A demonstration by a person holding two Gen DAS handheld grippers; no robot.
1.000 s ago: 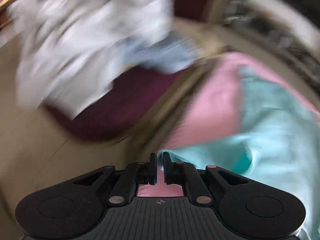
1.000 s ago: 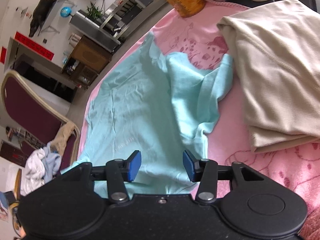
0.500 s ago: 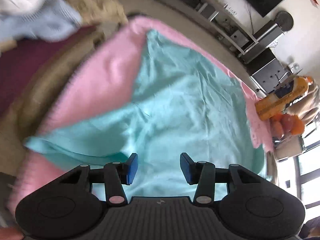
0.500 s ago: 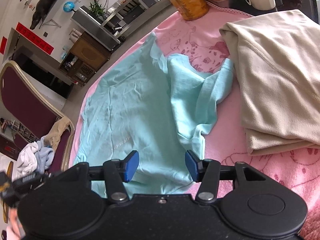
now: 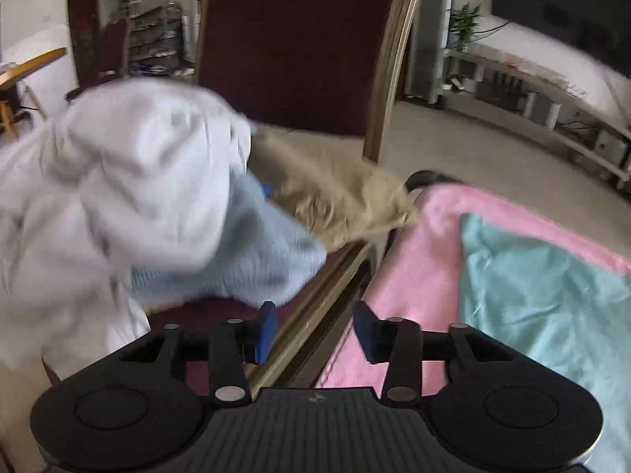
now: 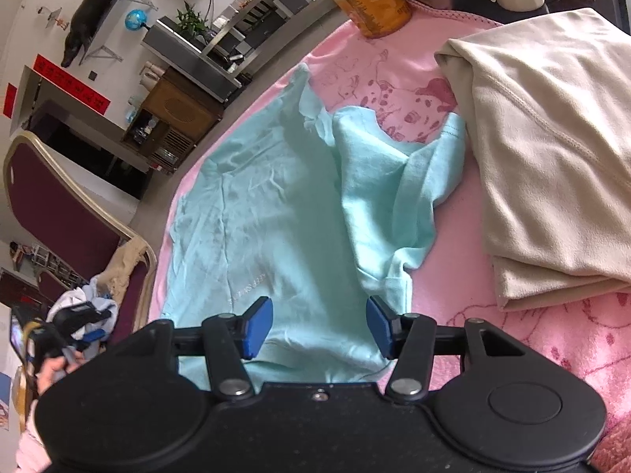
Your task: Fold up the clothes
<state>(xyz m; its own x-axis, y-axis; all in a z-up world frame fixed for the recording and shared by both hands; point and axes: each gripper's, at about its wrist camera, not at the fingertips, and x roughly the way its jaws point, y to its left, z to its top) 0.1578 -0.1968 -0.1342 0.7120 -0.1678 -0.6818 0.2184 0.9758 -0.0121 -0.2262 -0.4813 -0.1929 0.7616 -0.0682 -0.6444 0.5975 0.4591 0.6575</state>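
Your left gripper just opened its jaws, nothing btwn them, aimed at the chair w/ its clothes pile. Right gripper: jaws apart, empty, over the mint t-shirt lying flat on the pink blanket, beside the beige folded garment.

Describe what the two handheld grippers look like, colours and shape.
Both match: the left gripper and the right gripper have matte black bodies with ribbed tops, round side bulges, black linkage arms with silver rivets, and blue pads on the jaws. No cables or sleeves show.

Left tool and right tool, jaws parted, empty, the left's just opened
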